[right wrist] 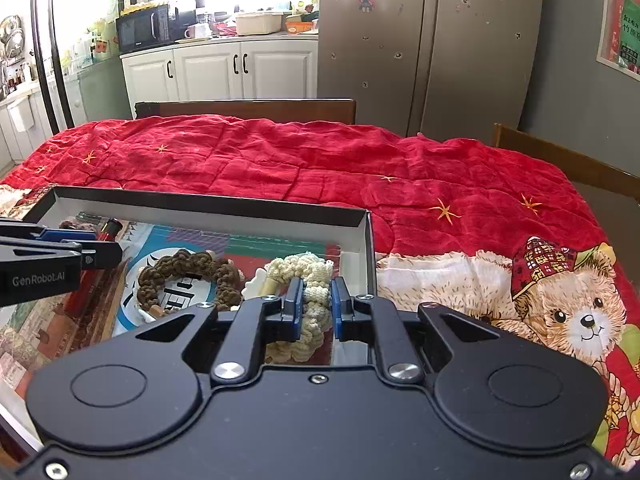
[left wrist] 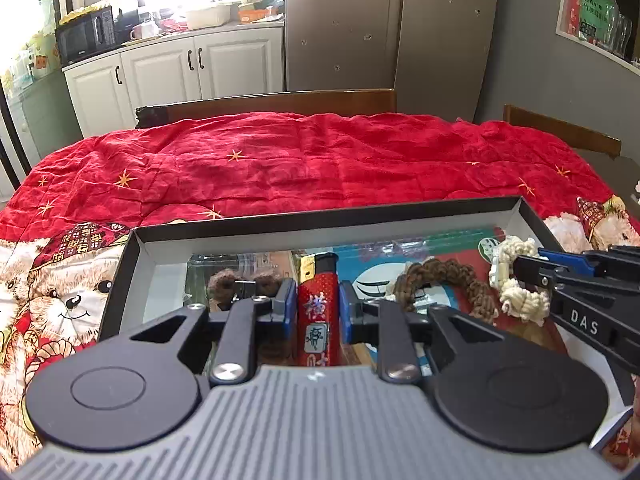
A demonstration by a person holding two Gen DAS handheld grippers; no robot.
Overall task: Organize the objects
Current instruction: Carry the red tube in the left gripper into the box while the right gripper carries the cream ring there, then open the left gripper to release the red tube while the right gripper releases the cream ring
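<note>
While the left gripper (left wrist: 318, 308) clamps the red lighter (left wrist: 318, 312) and the right gripper (right wrist: 314, 306) pinches the cream braided ring (right wrist: 308, 304), both should lift straight up, clear of the box (right wrist: 368, 248).

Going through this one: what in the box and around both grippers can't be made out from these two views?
- Left wrist view: the lower end of the red lighter is hidden behind the left gripper body.
- Left wrist view: the dark brown fuzzy thing is partly covered by the left finger linkage; unidentifiable.
- Right wrist view: the near part of the cream braided cord is hidden under the right gripper.
- Both views: the box near wall is out of sight.
</note>
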